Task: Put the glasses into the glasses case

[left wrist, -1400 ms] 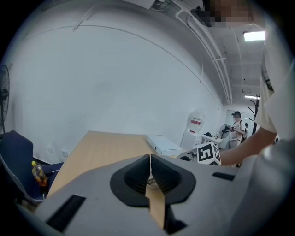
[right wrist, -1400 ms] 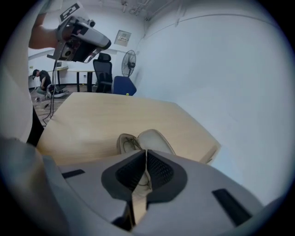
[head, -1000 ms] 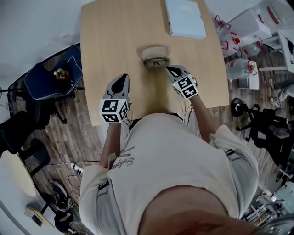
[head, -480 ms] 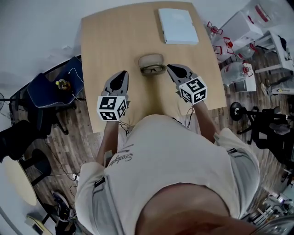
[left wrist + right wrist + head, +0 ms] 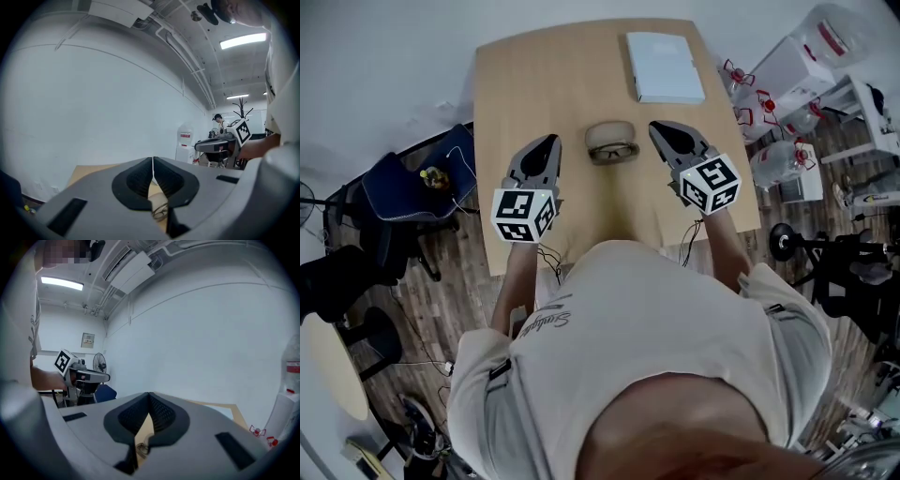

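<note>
On the light wooden table (image 5: 525, 84) the dark-framed glasses (image 5: 614, 151) lie folded, right against the near side of the beige oval glasses case (image 5: 610, 133). My left gripper (image 5: 551, 142) is to their left, apart from them, jaws shut on nothing. To their right, my right gripper (image 5: 657, 127) is also shut and empty. In the left gripper view the jaws (image 5: 153, 165) meet at the tip, with the glasses (image 5: 160, 212) showing below them. The right gripper view has the closed jaws (image 5: 149, 398) above a bit of the glasses (image 5: 142, 449).
A flat white box (image 5: 665, 67) lies at the table's far right. A dark chair (image 5: 403, 183) with a cable stands left of the table. Water jugs (image 5: 783, 150) and white crates sit on the floor to the right.
Both grippers have moved forward over the table and now flank the glasses and case. The right one has also shifted a little outward. Both stay shut.
</note>
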The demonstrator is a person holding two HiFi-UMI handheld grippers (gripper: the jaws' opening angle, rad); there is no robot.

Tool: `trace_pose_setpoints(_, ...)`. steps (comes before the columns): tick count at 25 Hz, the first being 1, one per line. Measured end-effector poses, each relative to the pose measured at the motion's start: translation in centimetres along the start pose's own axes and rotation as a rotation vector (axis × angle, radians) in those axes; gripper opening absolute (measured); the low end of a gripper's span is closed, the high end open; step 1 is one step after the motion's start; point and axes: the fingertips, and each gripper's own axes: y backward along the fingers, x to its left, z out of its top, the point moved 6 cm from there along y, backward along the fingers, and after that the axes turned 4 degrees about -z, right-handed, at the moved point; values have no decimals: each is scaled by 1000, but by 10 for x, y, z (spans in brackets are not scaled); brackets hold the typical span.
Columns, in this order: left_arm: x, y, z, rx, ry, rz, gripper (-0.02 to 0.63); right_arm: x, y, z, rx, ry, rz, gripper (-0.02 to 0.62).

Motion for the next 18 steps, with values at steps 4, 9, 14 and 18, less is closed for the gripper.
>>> trace_pose_setpoints(4, 3, 2, 12, -25, -4, 21, 17, -5, 6, 16, -41, 4, -17, -5)
trace_pose_setpoints(9, 8, -1, 22, -52, 0, 46, 17, -2, 9, 23, -56, 6, -14, -5)
trace_pose_setpoints(14, 10, 0, 27, -58, -26, 57, 17, -1, 11, 28, -77, 20, -16, -5)
trace_pose_setpoints(18, 12, 0, 22, -49, -21, 77, 17, -5, 10, 26, -84, 14, -34, -5)
